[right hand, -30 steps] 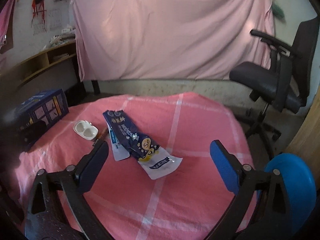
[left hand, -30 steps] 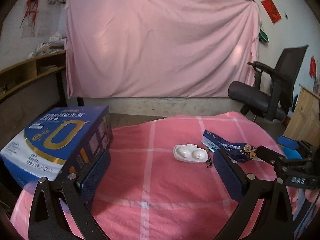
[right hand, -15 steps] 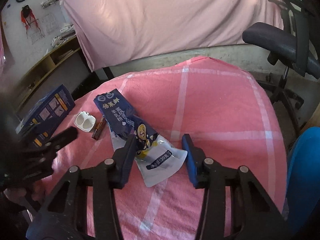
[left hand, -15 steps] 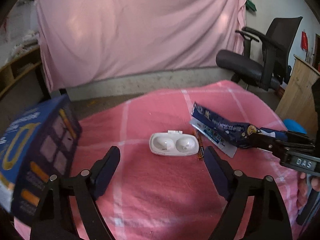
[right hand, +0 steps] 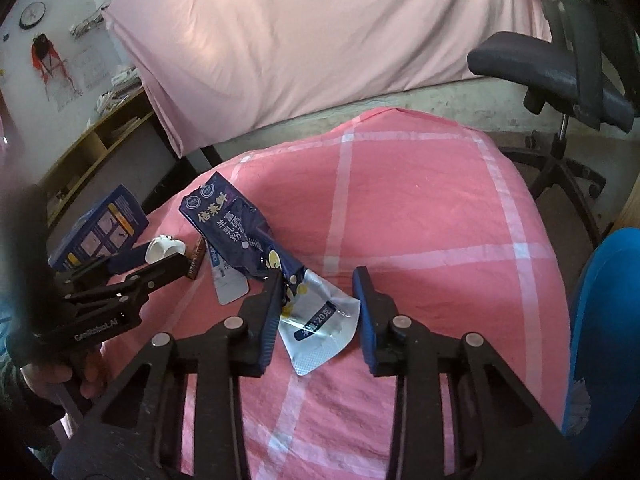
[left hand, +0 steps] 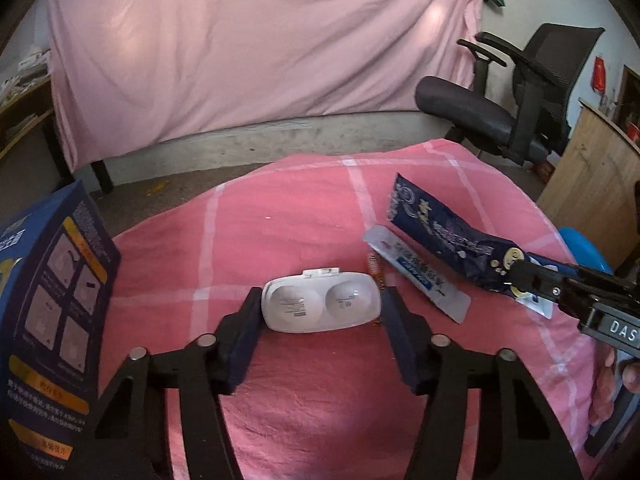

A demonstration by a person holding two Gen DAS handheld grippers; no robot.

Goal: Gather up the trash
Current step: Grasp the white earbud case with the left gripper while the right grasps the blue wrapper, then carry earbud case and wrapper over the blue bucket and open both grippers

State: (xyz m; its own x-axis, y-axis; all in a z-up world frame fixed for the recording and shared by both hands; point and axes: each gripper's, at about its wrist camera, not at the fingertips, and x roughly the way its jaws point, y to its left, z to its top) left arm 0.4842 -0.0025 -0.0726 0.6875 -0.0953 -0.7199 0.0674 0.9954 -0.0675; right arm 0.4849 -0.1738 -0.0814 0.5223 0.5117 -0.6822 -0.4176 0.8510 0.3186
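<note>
So since a second ago both grippers have dropped in close to the pink checked cloth (left hand: pixel 304 412) and their jaws have just been closing from wide open. The left gripper (left hand: pixel 320 300) used to sit back beside the blue box (left hand: pixel 52 320) with the white case (left hand: pixel 320 304) well ahead of it; now the case sits right between its fingertips, near the middle of the cloth. The left pad looks like it's touching the case's left end, and the right pad is at or just off the other end, so I can't tell if it's actually squeezing yet. A little brown stick (left hand: pixel 376 272) lies just beside the case's right end.

The right gripper (right hand: pixel 318 296) had nothing between its jaws before. Now it straddles the silver end of the blue wrapper (right hand: pixel 244 236), which lies diagonally across the middle of the cloth, dark end pointing toward the far left edge. The left pad is against the wrapper; the right pad stands just clear of its edge, so it's part-closed, not clamped. A small white sachet (right hand: pixel 228 280) pokes out from under the wrapper. The box stands at the cloth's left edge, and something blue (right hand: pixel 604 320) sits off the right edge.
</note>
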